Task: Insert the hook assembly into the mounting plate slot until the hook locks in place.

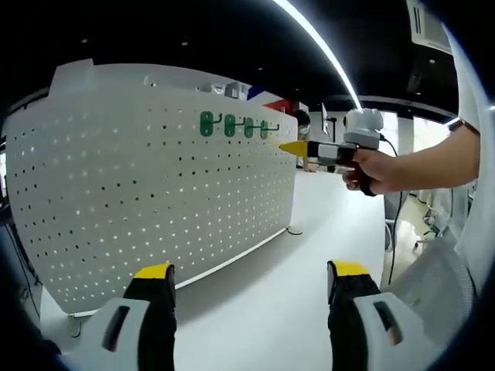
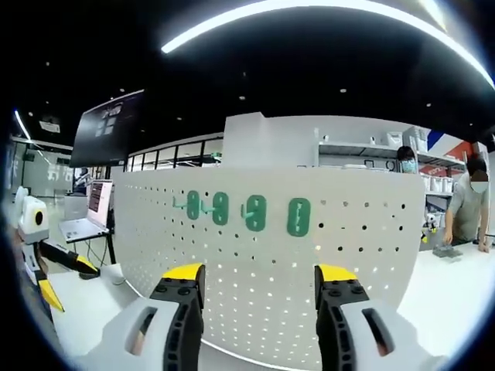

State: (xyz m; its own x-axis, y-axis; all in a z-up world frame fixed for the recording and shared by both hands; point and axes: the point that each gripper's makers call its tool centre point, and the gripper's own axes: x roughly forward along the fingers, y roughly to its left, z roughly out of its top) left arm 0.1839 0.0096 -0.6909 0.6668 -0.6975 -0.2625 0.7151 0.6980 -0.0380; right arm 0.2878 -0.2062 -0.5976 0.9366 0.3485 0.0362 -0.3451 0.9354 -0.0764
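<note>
A white pegboard point(image 1: 155, 185), a flat upright sheet pierced by even rows of small round holes, is seen standing on a smooth white table point(image 1: 309, 255). Four glossy green hooks point(image 1: 236, 125) with rounded oblong backplates are seen seated in a row near its top edge; in the right gripper view they point(image 2: 247, 212) sit straight ahead. The left gripper point(image 1: 251, 290) is held wide apart with nothing between its yellow-tipped jaws. The right gripper point(image 2: 259, 297) is likewise spread wide and empty; in the left gripper view it point(image 1: 298, 148) is gripped by a hand point(image 1: 379, 171) near the hooks. A laptop point(image 2: 89, 216) is seen at the left.
</note>
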